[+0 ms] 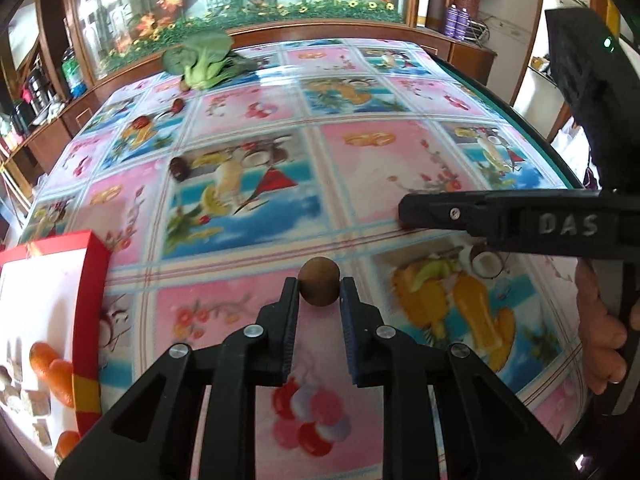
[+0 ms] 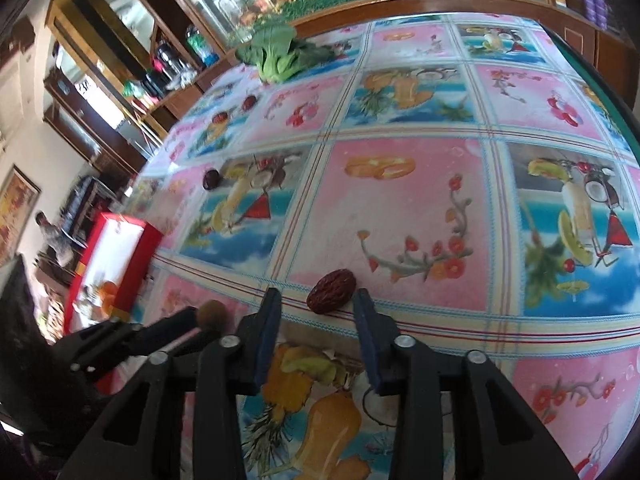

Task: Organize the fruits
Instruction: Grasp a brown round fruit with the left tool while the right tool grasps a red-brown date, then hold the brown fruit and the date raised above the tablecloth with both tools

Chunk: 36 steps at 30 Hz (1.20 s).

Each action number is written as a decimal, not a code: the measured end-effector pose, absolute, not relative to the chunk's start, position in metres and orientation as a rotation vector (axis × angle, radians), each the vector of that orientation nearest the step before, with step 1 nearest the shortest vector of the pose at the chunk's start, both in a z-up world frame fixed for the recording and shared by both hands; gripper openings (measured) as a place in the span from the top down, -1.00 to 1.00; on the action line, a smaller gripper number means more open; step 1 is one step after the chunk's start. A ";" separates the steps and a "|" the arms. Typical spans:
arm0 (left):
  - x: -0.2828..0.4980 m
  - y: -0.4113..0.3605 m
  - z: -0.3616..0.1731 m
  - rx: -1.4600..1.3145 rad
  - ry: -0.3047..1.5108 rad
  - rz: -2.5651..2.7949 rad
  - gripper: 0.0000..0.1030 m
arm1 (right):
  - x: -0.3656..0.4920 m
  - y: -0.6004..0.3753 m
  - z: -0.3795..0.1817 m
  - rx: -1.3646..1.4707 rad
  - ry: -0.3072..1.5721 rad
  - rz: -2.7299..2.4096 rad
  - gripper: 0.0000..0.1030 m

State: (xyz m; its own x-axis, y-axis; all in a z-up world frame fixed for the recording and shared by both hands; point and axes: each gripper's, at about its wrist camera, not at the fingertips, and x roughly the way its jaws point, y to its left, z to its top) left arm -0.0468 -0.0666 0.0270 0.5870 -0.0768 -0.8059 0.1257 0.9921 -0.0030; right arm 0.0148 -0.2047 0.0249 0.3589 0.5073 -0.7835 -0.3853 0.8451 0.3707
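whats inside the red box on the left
In the open red cardboard box with a white inner floor lie small orange fruits and pale brownish lumps. Its near wall and the picture's edge hide the rest.

Left gripper (image 1: 320, 292) and right gripper (image 2: 316, 300): black plastic linkage arms with silver round screws behind the claw, blue ribbed pads lining the fingers, raised lettering "DAS" along one side.

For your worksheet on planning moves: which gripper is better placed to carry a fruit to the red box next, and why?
Left. The left gripper is already shut on the round brown fruit, and the red box lies on its side. The right gripper only straddles the red date, jaws not yet touching.
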 end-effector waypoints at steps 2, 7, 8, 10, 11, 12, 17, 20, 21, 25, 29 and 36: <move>-0.048 -0.063 0.026 0.048 0.936 -0.116 0.56 | 0.012 -0.198 0.024 0.082 1.035 0.551 0.42; -0.050 -0.059 0.025 0.038 0.932 -0.123 0.56 | 0.010 -0.191 0.023 0.019 0.994 0.509 0.59; -0.050 -0.059 0.025 0.037 0.930 -0.125 0.56 | 0.010 -0.190 0.023 0.000 0.982 0.496 0.62; -0.048 -0.058 0.025 0.033 0.930 -0.126 0.56 | 0.010 -0.189 0.023 -0.015 0.973 0.488 0.63; -0.048 -0.058 0.025 0.033 0.929 -0.126 0.56 | 0.010 -0.189 0.023 -0.022 0.970 0.484 0.64; -0.047 -0.058 0.025 0.031 0.928 -0.128 0.56 | 0.010 -0.188 0.023 -0.027 0.968 0.482 0.64; -0.045 -0.059 0.025 0.032 0.927 -0.121 0.55 | 0.009 -0.184 0.023 -0.049 0.961 0.471 0.64; -0.045 -0.062 0.024 0.047 0.924 -0.118 0.55 | 0.009 -0.183 0.023 -0.046 0.958 0.464 0.63; -0.045 -0.062 0.024 0.051 0.923 -0.117 0.55 | 0.008 -0.183 0.023 -0.051 0.953 0.463 0.63; -0.044 -0.065 0.024 0.062 0.916 -0.114 0.55 | 0.005 -0.179 0.022 -0.088 0.925 0.455 0.65; -0.044 -0.069 0.023 0.083 0.901 -0.103 0.55 | 0.005 -0.179 0.022 -0.093 0.915 0.456 0.65; -0.044 -0.073 0.021 0.115 0.880 -0.093 0.55 | 0.005 -0.179 0.022 -0.094 0.912 0.457 0.65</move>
